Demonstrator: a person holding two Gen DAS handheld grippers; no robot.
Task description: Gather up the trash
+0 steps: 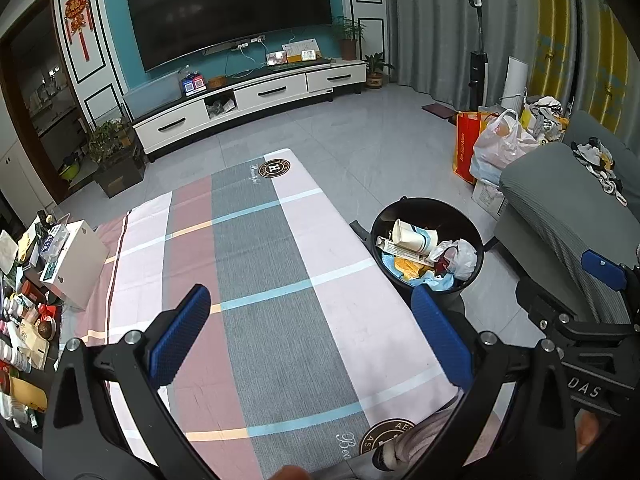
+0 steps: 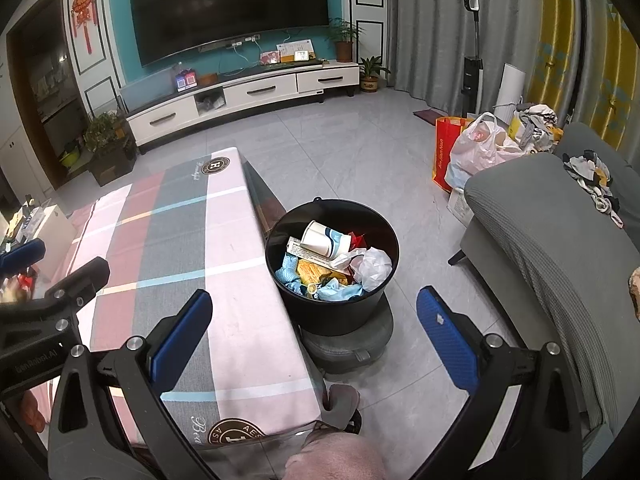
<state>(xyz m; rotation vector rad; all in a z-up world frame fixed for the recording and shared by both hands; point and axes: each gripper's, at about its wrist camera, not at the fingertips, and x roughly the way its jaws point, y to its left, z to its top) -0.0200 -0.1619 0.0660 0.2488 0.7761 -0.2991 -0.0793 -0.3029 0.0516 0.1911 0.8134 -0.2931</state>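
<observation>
A black trash bin (image 2: 332, 312) stands on the floor beside the right edge of the cloth-covered table (image 2: 180, 248). Inside lie a paper cup (image 2: 324, 240), a crumpled white bag (image 2: 374, 266), blue masks and other wrappers. In the left wrist view the bin (image 1: 470, 276) shows beyond the table edge, holding the same trash. My left gripper (image 1: 312, 300) hovers open over the plaid cloth (image 1: 256, 280), with nothing between its blue pads. My right gripper (image 2: 316, 304) is open and empty too, hanging just in front of the bin's near wall. The right gripper's body (image 1: 580, 320) shows at the right of the left wrist view.
A grey sofa (image 2: 560, 232) stands to the right with clothes on it. Plastic and paper bags (image 2: 480, 148) sit on the floor behind it. A cluttered side surface with a white box (image 1: 76, 260) and bottles lies at the left. A TV cabinet (image 2: 248, 96) lines the far wall.
</observation>
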